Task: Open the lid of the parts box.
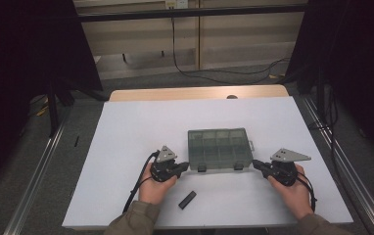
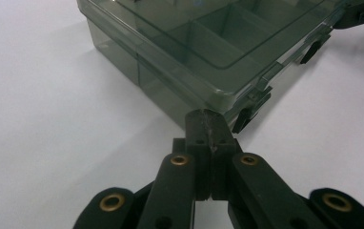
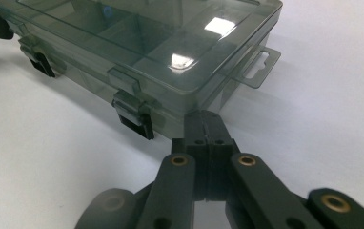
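A translucent grey-green compartment box lies lid-down-closed on the white table, with two dark latches along its near side. My left gripper is shut, its tips at the box's near left corner. My right gripper is also shut with nothing in it, its tips at the near right corner. In the left gripper view my left gripper points at the corner beside a latch. In the right gripper view my right gripper sits just below the box wall, near the hang tab.
A small black bar-shaped object lies on the table near the front edge, between the two hands. Black stands and cables flank the table on the floor.
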`<state>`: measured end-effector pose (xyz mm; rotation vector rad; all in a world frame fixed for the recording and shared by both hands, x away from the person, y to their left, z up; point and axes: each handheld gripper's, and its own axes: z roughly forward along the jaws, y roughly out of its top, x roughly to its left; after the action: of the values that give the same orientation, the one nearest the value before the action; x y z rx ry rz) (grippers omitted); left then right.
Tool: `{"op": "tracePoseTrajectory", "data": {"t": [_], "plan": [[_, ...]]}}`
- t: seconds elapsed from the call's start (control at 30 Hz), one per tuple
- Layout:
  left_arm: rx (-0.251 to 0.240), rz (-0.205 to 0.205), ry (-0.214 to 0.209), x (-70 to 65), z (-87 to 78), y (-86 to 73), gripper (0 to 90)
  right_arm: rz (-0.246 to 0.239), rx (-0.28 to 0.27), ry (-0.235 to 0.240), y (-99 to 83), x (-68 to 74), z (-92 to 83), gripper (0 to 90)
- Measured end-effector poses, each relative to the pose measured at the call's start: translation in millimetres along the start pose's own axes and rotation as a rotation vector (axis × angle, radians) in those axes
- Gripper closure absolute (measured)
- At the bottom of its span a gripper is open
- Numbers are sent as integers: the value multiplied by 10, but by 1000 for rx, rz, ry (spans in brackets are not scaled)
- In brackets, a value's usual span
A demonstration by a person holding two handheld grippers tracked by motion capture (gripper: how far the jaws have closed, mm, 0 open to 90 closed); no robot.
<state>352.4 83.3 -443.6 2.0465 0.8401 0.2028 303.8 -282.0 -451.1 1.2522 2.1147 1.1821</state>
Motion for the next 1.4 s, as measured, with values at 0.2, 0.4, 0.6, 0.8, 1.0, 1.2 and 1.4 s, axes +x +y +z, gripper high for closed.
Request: {"op": "tracePoseTrajectory", "data": {"t": [0.2,0.4,0.6,0.8,1.0,1.2,1.4], "plan": [[-26,0,-1,-19,-20,30,900,1,-37,7,22,10,-19,900],[-61,-5,8,-25,-48,69,900,14,-90,12,58,3,-40,900],[-81,-5,11,-42,-50,106,900,17,-117,15,96,-3,-37,900],[-86,-4,11,-48,-40,115,900,10,-121,19,119,10,-1,900],[-93,11,7,-76,-8,114,900,6,-131,20,149,33,20,900],[-90,18,2,-81,24,109,900,14,-155,6,183,33,5,893],[-88,18,2,-101,37,106,900,27,-168,-43,215,6,16,865]]}}
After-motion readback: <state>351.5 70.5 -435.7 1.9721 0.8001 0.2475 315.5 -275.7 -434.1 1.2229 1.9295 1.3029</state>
